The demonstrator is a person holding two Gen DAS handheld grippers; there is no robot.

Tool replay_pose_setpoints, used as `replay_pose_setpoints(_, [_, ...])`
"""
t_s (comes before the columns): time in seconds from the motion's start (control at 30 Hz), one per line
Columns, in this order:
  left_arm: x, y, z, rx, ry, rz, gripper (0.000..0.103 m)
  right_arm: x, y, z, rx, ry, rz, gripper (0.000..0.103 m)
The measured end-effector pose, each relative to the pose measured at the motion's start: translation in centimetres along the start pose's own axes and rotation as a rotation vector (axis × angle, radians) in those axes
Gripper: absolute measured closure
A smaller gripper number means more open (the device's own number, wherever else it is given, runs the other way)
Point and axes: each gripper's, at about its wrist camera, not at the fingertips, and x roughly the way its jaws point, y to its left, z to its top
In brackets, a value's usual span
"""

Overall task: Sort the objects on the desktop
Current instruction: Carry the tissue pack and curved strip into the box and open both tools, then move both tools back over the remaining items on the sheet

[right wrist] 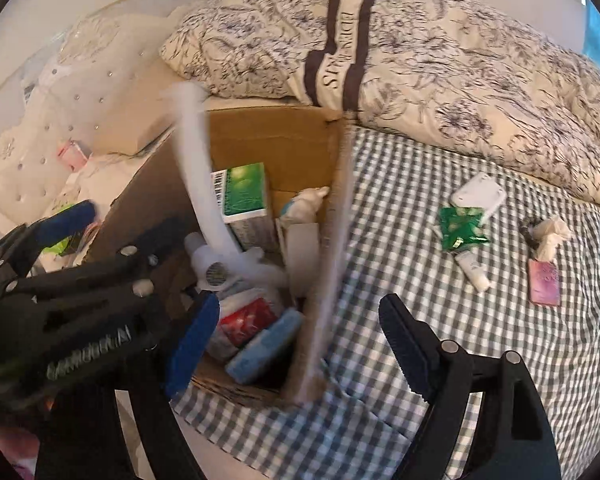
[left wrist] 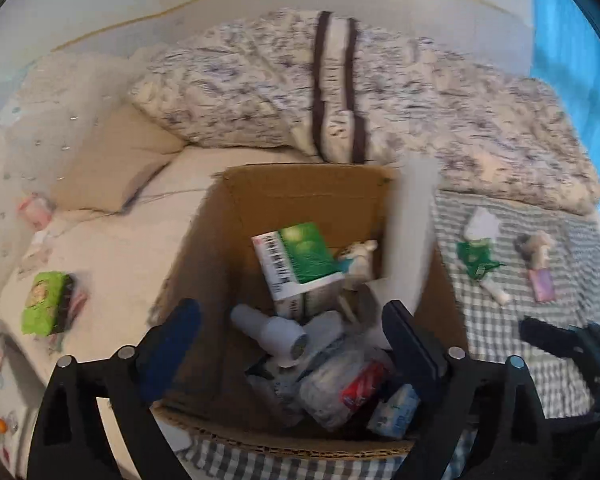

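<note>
Cardboard box (left wrist: 300, 184) sits open on a bed, half on a grey-checked cloth (right wrist: 440, 280), half on the pale sheet. Inside it: a green-and-white carton (left wrist: 300, 260) leaning on end, a white bottle (left wrist: 274, 330) on its side, a red-and-white packet (left wrist: 362, 386), a pale blue pack (left wrist: 396, 410) at the near corner. More lies under these but is too jumbled to name.

A long white strip (left wrist: 412, 232) stands across the box's right wall, smeared by blur in both views; what it is cannot be told.

Left gripper (left wrist: 292, 344) hangs over the box mouth, jaws spread wide, nothing between them (the blue pad on one finger is blurred). Right gripper (right wrist: 296, 344) is also wide apart and empty, straddling the box's right wall; its outer finger is over the cloth.

Still out on the cloth, right of the box: a white flat piece (right wrist: 478, 196), a green sachet (right wrist: 460, 228) touching it, a small white tube (right wrist: 474, 270) just below, a knotted white scrap (right wrist: 550, 236), a pink card (right wrist: 544, 282).

On the sheet left of the box, a green packet (left wrist: 46, 304), apart from the rest. Floral pillow (right wrist: 380, 40) behind. Left edge clutter is cut off and unreadable.
</note>
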Motion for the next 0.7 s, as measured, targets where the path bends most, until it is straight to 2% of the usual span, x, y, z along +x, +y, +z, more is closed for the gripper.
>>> replay_pose_setpoints(0.1, [0.4,0.1,-0.3,-0.021,0.052,0.02,0.008,-1.0,-1.2,-0.5,0.017,-0.006,0.003,0.021])
replay_pose_setpoints(0.23, [-0.3,0.1,-1.0,-0.036,0.059,0.033,0.008,-2.7,-2.2,-1.1,0.045,-0.03,0.024,0.021])
replay_pose_setpoints(0.43, [-2.8,-1.4,-1.3,-0.04,0.026,-0.008,0.008,-5.8,-4.8,-2.0,0.091,-0.081,0.011,0.021])
replay_pose_setpoints(0.7, [-5.5,-8.0,-1.8,0.013,-0.028,-0.127,0.008,-10.7,-13.5,-4.5,0.238,-0.163,-0.072,0.021])
